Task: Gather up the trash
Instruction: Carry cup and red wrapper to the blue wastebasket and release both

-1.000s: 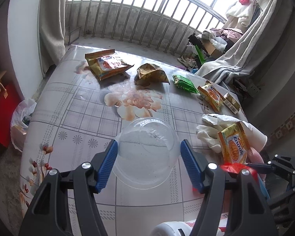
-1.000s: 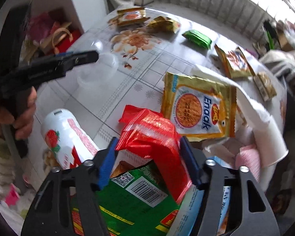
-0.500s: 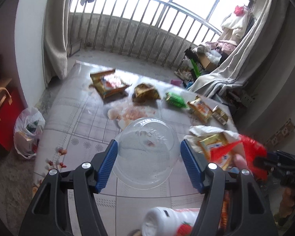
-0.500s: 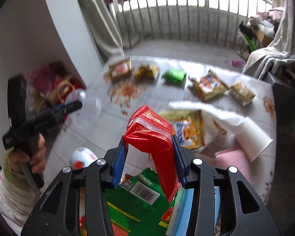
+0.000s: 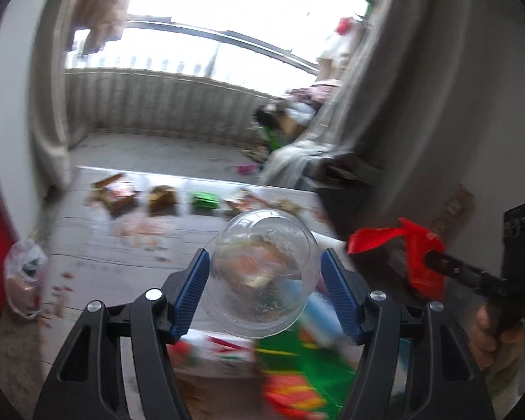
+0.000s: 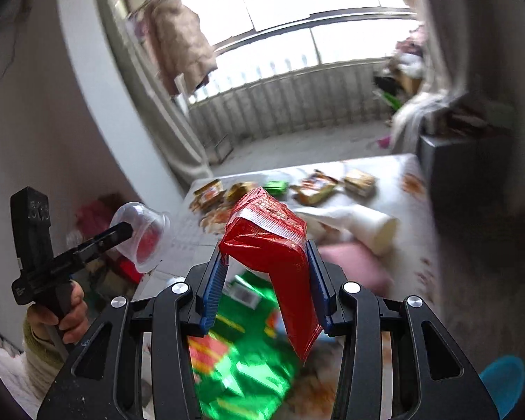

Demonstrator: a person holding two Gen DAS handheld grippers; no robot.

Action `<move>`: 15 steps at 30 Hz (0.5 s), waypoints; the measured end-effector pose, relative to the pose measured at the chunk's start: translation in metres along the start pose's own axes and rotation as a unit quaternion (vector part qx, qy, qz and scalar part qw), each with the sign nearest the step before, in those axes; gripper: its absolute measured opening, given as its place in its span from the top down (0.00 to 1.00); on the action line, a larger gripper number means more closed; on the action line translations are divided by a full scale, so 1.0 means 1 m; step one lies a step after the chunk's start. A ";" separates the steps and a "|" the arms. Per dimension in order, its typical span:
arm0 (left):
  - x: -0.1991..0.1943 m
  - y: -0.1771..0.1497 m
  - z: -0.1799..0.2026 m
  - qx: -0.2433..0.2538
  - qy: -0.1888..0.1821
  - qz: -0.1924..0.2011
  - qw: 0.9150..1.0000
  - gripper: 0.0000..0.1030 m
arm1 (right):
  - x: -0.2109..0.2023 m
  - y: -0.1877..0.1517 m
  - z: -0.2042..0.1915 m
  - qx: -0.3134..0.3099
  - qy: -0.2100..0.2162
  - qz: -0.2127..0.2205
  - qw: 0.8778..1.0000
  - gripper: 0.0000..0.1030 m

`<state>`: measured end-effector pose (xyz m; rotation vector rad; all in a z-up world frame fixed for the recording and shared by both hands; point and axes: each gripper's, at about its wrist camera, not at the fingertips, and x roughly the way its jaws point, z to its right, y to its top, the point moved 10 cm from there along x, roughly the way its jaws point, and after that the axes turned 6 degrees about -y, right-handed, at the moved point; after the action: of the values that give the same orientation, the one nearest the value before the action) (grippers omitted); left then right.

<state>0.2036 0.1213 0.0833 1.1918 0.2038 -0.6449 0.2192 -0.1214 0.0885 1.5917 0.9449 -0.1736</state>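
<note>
**Two items up in the tongs, no bin in sight**

Both tongs are loaded and up off the tabletop (image 6: 413, 171). Left tongs (image 5: 264, 278) stand wide, pads pressed on either side of a clear plastic cup (image 5: 262, 273); the cup lies tipped, mouth roughly toward the cam, w/ specks inside. Right tongs (image 6: 267, 280) are at a middling gap, clamped on a red wrapper (image 6: 273, 262). Their jaws have just been closing, w/ the wrapper between them, and it's now pinched flat.

Key relation: the wrapper's long axis runs up-and-forward out of the jaws, w/ a tail hanging below, so it's gripped near mid-length and should fall free once released. The cup's axis is about along the tongs' pointing line, so I'd guess a tilt fwd is needed to slide it out.

From the left cam, the right tongs (image 5: 385, 248) w/ wrapper sit off to the right, apart from the cup, not touching. From the right cam, the left tongs (image 6: 136, 234) & cup are to the left, a hand (image 6: 61, 309) on the handle.

More wrappers (image 6: 318, 185) lie at the tabletop's far end, well apart from both tongs; green packaging (image 6: 241, 350) is blurred below.

A plastic bag (image 5: 24, 276) on the floor left of the tabletop might be the drop spot; can't tell. If so, the left hand is nearer.
</note>
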 end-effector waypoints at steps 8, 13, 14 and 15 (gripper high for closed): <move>0.048 -0.042 0.159 0.053 -0.111 -0.060 0.991 0.38 | -0.087 -0.072 0.135 0.142 -0.079 0.034 0.986 0.60; 0.113 -0.097 0.271 0.069 -0.191 -0.141 0.969 0.38 | -0.130 -0.140 0.234 0.270 -0.141 0.032 0.952 0.59; 0.124 -0.108 0.288 0.072 -0.198 -0.155 0.965 0.38 | -0.137 -0.158 0.255 0.300 -0.155 0.029 0.941 0.59; 0.141 -0.124 0.315 0.080 -0.209 -0.173 0.959 0.38 | -0.143 -0.175 0.274 0.326 -0.165 0.029 0.930 0.59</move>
<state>0.1900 -0.2419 0.0359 1.1542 -0.0018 -1.2237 0.1174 -0.4380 -0.0347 2.1045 0.5966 -0.7533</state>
